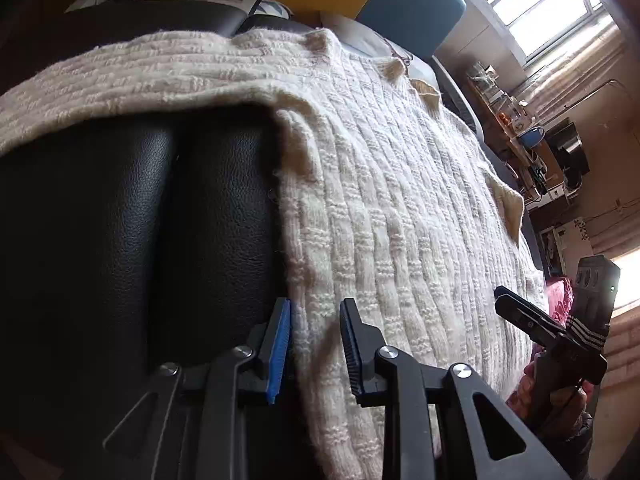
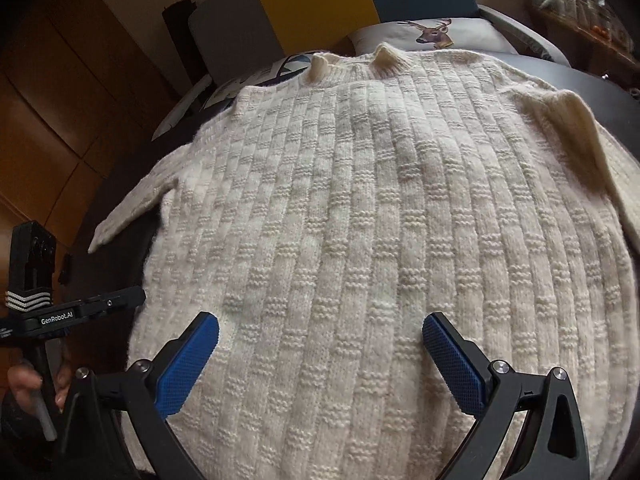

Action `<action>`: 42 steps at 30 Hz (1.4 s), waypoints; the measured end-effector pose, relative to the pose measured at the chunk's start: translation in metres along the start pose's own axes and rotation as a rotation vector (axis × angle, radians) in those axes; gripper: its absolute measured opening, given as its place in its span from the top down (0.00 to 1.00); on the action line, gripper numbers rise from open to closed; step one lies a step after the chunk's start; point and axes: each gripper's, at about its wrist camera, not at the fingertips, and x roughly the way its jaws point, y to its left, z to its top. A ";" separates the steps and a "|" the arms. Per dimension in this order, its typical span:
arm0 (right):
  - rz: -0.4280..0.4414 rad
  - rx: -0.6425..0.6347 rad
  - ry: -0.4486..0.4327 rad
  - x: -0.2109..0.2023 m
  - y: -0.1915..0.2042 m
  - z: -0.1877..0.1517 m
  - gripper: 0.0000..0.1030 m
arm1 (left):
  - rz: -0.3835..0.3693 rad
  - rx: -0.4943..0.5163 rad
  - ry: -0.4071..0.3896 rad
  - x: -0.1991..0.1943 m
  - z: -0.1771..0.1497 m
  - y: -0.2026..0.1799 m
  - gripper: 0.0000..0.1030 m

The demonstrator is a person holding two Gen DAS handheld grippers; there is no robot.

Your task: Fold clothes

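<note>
Left gripper: your black two-finger left gripper (image 1: 314,344) sits at the bottom of its frame, jaws a little apart, straddling the side edge of the cream basket-weave knitted sweater (image 1: 400,208); the pads press on nothing.
Right gripper: your right gripper (image 2: 320,364) stands wide open at the bottom of its frame, above the sweater's lower body, holding nothing.
Sweater: it lies spread flat, collar at the far end, filling the middle of both frames.
Edges: in the left view the sweater's side edge meets the black leather cushion (image 1: 140,220), bare at centre left.
Left view only: a bright window (image 1: 540,4), upper right.
Right view only: one sleeve reaches toward the left edge; a deer-print pillow (image 2: 432,34) lies beyond the collar.
</note>
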 end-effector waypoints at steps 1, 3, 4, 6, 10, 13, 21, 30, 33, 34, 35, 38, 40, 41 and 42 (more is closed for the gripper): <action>-0.002 0.008 -0.003 -0.002 -0.003 -0.002 0.00 | 0.009 0.002 -0.005 0.000 -0.001 0.000 0.77; -0.010 0.014 -0.009 -0.005 -0.009 -0.001 0.00 | 0.027 0.007 -0.015 0.000 -0.002 0.001 0.94; -0.016 0.015 -0.012 -0.007 -0.011 -0.001 0.00 | 0.028 0.005 -0.008 0.002 0.003 0.010 0.95; -0.069 -0.013 -0.022 -0.012 -0.014 0.003 0.00 | 0.065 -0.024 -0.027 -0.005 0.014 0.021 0.95; -0.157 -0.035 -0.012 -0.020 -0.024 0.009 0.00 | 0.148 -0.072 -0.059 -0.020 0.035 0.048 0.96; -0.167 -0.020 0.082 -0.001 -0.028 -0.007 0.00 | 0.157 -0.046 -0.028 -0.017 0.032 0.049 0.95; -0.249 -0.129 0.074 0.000 -0.019 -0.019 0.00 | 0.179 -0.038 -0.074 -0.040 0.021 0.041 0.94; -0.143 -0.137 -0.005 -0.019 -0.026 0.027 0.00 | -0.098 0.034 -0.104 -0.035 0.105 -0.017 0.82; -0.150 -0.118 -0.052 -0.008 -0.029 0.062 0.00 | -0.246 0.062 -0.073 -0.016 0.153 -0.051 0.77; -0.156 -0.113 -0.060 -0.002 -0.029 0.075 0.00 | -0.268 0.078 -0.060 -0.005 0.169 -0.066 0.75; -0.167 -0.115 -0.064 0.005 -0.031 0.085 0.00 | -0.288 0.094 -0.047 0.005 0.185 -0.080 0.74; -0.162 -0.107 -0.065 0.029 -0.038 0.108 0.00 | -0.336 0.125 -0.002 0.043 0.231 -0.117 0.68; -0.127 -0.100 -0.066 0.042 -0.043 0.114 0.00 | -0.344 0.129 0.034 0.076 0.258 -0.133 0.67; -0.114 -0.101 -0.066 0.048 -0.045 0.114 0.00 | -0.344 0.134 0.051 0.092 0.270 -0.140 0.67; -0.101 -0.102 -0.066 0.054 -0.048 0.114 0.00 | -0.345 0.139 0.067 0.109 0.282 -0.147 0.67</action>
